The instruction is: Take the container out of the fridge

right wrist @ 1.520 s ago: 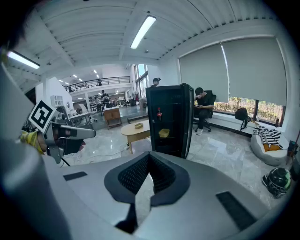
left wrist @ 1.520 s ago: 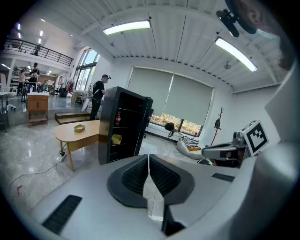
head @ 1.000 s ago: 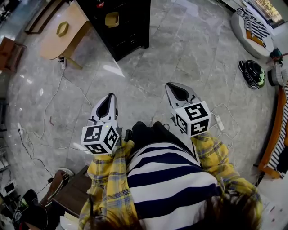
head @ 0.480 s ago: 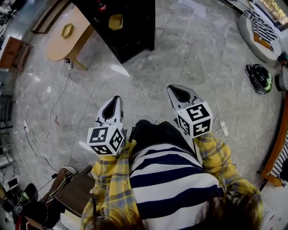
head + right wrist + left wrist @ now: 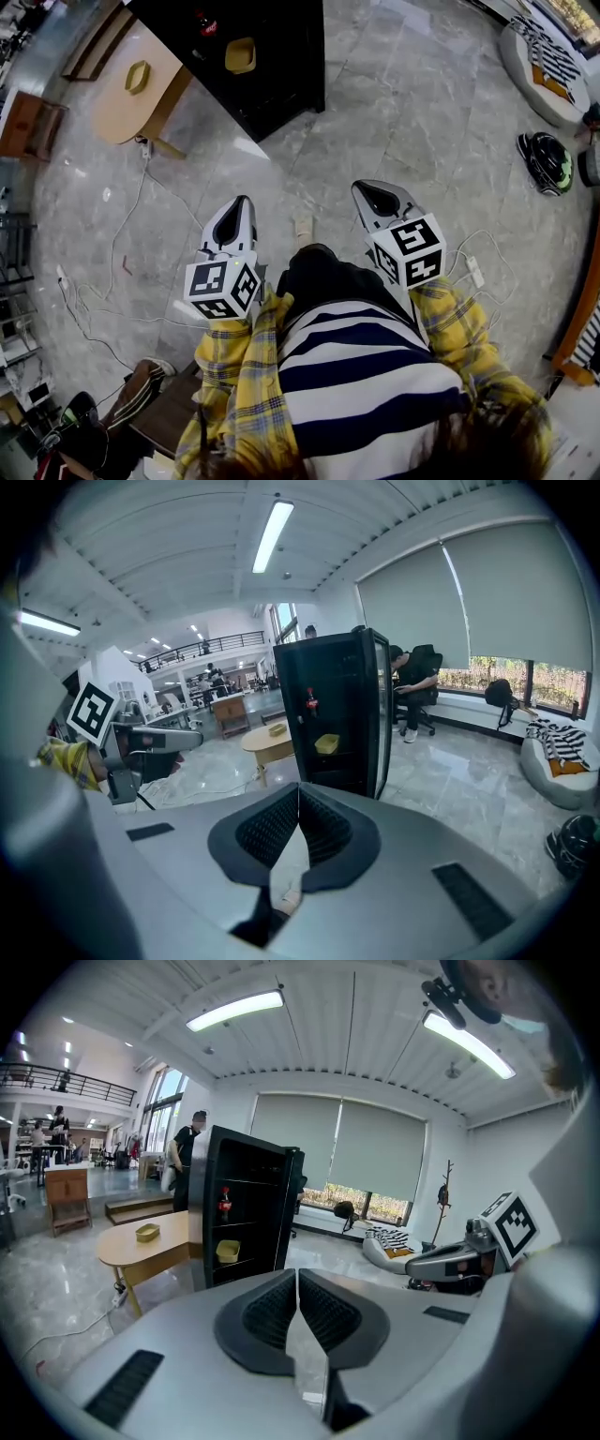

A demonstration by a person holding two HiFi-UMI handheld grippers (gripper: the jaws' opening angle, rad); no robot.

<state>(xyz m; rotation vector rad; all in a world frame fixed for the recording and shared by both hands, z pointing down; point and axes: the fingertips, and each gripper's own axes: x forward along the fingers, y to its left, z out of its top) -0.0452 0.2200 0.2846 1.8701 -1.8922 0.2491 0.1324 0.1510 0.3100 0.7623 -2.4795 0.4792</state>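
The left tool (image 5: pixel 242 208) and the right tool (image 5: pixel 370 192) both have their jaws together on nothing, well apart from the tall black fridge (image 5: pixel 272 56). The small yellow plastic container (image 5: pixel 240 54) sits inside it. It is probably light and stiff, so pinch one rim wall.

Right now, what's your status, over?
Left hand-held gripper shut, empty; right hand-held gripper shut, empty. Yellow container on fridge shelf, far ahead. Cables on floor to the left.

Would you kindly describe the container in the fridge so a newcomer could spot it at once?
Find the tall black fridge beside the round wooden table. Inside, a shelf below the red bottle holds a small yellow container; a similar yellow container lies outside, on the table.
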